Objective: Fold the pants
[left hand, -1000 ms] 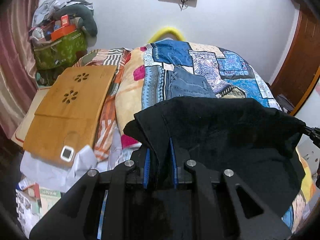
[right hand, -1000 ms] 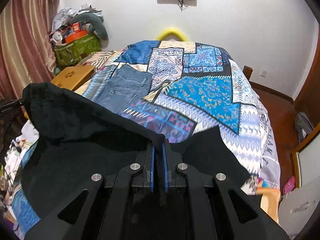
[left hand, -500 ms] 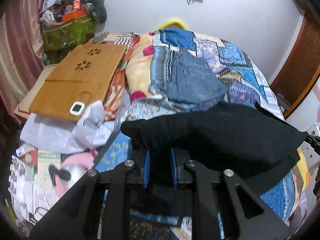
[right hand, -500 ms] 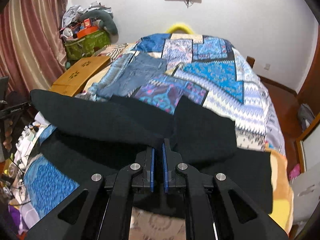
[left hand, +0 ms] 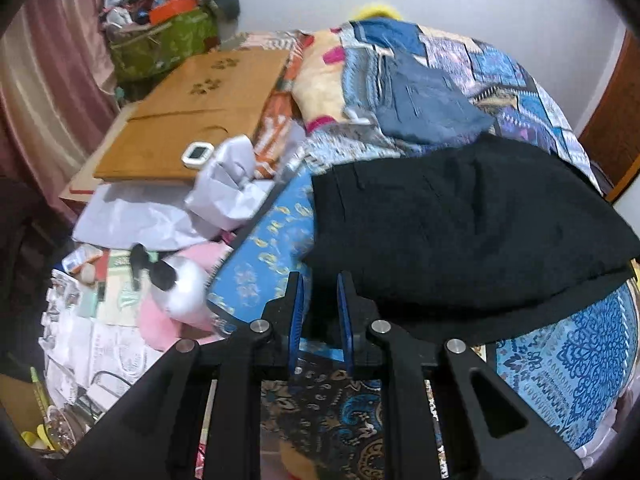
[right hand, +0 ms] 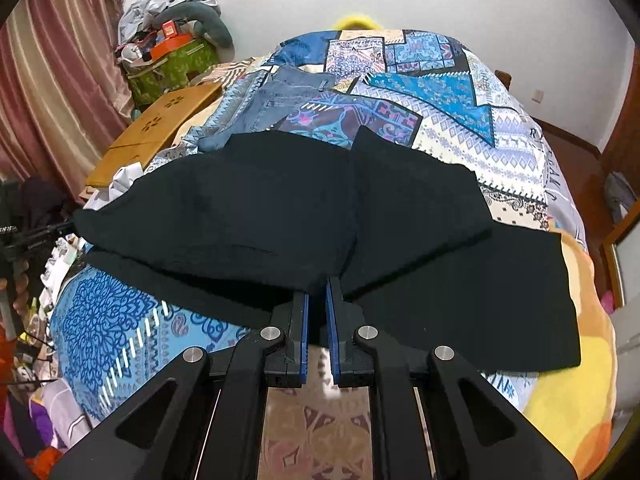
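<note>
On patchwork bed (right hand: 500,128), both fingers pinching black pants (right hand: 260,216), jeans (right hand: 280,96) beyond

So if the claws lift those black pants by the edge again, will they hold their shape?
Probably not. The black pants drape over the bed and sag between the left claw and right claw, so they look floppy. The folded layer would likely slide open. They seem light, since a thin edge pinch carries them.

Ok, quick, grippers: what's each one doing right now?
Left gripper: shut on the black pants.
Right gripper: shut on the black pants too.
</note>
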Tool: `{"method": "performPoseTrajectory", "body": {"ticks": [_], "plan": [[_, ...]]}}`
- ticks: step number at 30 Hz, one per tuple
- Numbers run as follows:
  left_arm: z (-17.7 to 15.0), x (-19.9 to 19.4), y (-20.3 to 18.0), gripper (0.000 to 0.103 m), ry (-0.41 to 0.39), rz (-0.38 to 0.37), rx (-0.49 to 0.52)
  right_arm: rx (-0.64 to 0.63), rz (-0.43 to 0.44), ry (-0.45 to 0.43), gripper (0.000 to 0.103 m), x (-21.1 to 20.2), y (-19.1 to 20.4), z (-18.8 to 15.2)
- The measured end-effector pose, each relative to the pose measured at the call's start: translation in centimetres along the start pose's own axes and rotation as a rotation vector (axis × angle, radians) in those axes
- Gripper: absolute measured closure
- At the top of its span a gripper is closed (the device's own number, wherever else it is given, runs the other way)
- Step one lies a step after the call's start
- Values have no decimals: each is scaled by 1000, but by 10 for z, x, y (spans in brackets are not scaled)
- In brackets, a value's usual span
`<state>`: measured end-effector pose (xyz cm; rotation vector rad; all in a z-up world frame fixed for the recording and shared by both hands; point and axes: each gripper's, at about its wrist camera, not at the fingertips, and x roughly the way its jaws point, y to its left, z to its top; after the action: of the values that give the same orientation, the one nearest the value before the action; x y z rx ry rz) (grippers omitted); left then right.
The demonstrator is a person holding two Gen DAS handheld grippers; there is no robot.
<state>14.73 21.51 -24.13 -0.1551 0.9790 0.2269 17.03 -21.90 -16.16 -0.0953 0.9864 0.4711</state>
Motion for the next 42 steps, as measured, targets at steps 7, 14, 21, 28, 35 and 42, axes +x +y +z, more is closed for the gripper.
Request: {"method": "performPoseTrajectory", "body": {"ticks": [7, 14, 21, 28, 35, 42], "plan": [[23, -23, -12, 55, -65, -1, 23, 13, -6, -40, 84, -26, -6, 7], [56, -31, -60, 14, -119, -37, 100, 48, -15, -124, 49, -42, -18, 33], [93, -15, -107, 4, -150, -67, 162, 68, -39, -98, 39, -16, -39, 65], [122, 23, -141, 4, -111, -94, 188, 62, -34, -20, 39, 34, -54, 96], [142, 65, -155, 4, -52, -95, 180, 94, -3, 95, 39, 99, -69, 129], [142, 96, -167, 4, -2, -85, 215, 139, 17, 197, 39, 154, -75, 151]]}}
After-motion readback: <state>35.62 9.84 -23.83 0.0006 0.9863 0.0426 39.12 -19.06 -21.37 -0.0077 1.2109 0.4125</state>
